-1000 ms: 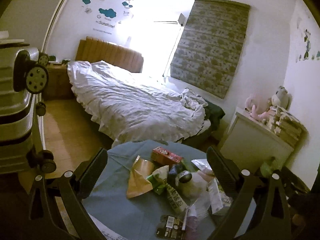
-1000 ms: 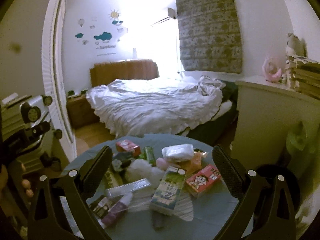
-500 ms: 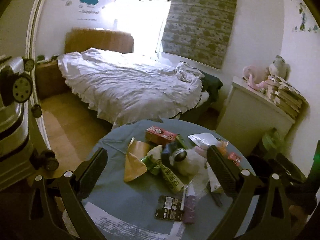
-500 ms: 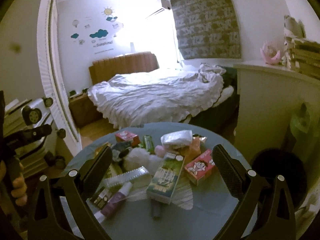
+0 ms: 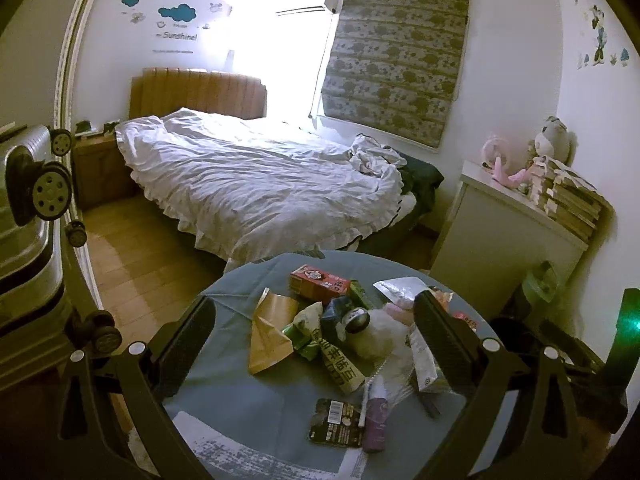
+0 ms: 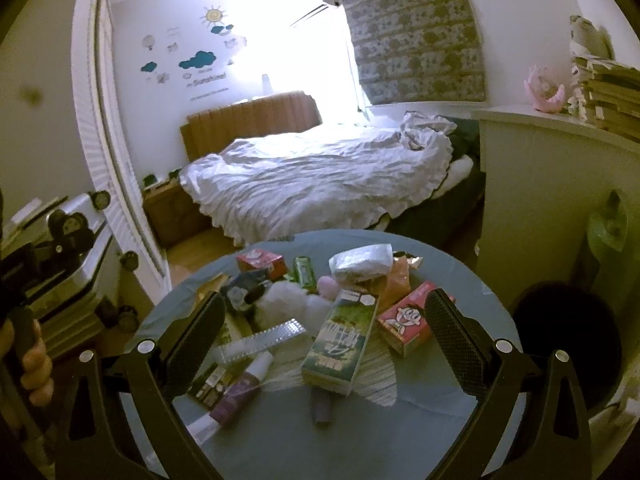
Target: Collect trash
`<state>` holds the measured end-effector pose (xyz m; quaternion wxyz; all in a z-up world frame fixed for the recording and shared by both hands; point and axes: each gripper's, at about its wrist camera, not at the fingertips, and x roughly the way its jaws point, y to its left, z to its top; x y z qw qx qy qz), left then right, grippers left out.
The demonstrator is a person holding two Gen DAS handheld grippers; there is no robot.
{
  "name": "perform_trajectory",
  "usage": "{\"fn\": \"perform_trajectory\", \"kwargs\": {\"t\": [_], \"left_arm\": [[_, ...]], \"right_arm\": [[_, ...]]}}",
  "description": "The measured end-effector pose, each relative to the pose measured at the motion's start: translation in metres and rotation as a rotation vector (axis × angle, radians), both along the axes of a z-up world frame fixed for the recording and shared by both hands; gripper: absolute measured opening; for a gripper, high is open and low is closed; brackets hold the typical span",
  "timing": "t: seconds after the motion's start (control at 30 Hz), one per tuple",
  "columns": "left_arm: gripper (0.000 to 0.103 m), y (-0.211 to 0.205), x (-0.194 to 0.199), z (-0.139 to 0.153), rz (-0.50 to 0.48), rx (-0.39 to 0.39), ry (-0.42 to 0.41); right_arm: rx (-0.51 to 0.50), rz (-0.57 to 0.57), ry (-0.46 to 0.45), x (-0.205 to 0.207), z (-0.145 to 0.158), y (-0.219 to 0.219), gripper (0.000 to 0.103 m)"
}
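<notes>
While both the left gripper [image 5: 312,344] and right gripper [image 6: 324,336] hover spread wide and empty, the green carton [image 6: 340,348] at frame centre looks light, stiff, best pinched across its narrow sides.

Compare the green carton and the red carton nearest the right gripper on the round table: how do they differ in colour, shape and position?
The green carton is tall and slim with a grassy print; the red carton is shorter and squatter with a cartoon face. The green carton lies in the middle of the pile, resting on clear crinkled wrapping; the red carton sits further right, towards the table edge. Both lie flat on their sides, untouched.
</notes>
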<state>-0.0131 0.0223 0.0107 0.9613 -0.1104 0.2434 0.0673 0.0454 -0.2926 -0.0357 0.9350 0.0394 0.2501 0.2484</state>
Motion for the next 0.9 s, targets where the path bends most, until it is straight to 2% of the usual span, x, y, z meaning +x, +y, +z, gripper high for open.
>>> {"fn": "perform_trajectory", "kwargs": {"t": [0.9], "left_arm": [[0.098, 0.0034, 0.0001, -0.0097, 0.004, -0.002, 0.01]], "right_arm": [[-0.009, 0.01, 0.01, -0.0006, -0.0056, 0.0053, 0.099]]}}
